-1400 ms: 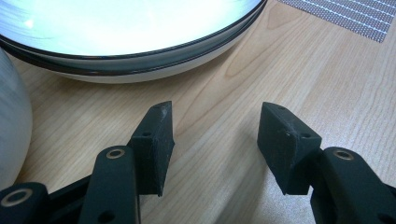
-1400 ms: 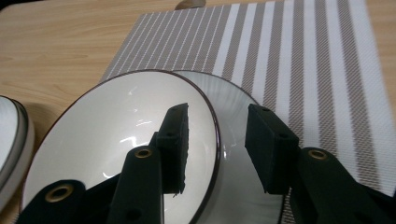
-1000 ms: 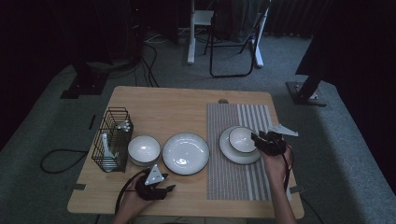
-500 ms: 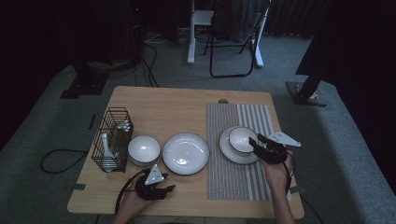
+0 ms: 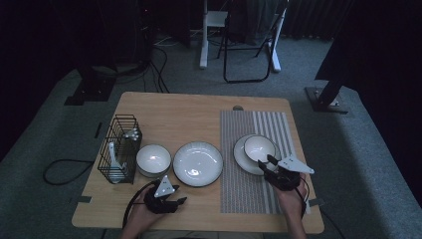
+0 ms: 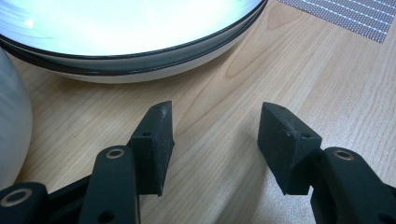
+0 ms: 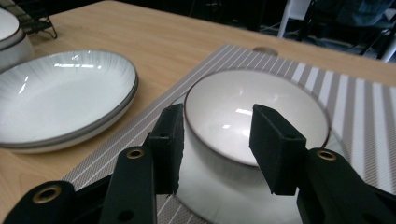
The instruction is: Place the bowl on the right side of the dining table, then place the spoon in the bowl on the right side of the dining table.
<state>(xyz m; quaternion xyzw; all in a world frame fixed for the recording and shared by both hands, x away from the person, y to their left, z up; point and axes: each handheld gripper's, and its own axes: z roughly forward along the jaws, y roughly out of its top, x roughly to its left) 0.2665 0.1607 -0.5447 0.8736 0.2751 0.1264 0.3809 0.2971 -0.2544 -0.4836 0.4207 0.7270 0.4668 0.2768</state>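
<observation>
Right gripper view shows right gripper (image 7: 217,149) jaws apart, holding nothing, short of the bowl (image 7: 257,119); left gripper (image 6: 215,140) likewise gapes.

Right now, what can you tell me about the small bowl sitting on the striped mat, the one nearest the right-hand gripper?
The bowl is small, round and white with a thin dark rim, glossy like glazed ceramic, and looks empty. It stands upright on a white plate, which lies on the grey striped placemat. The right gripper hovers at its near side, jaws open; nothing is gripped.
</observation>
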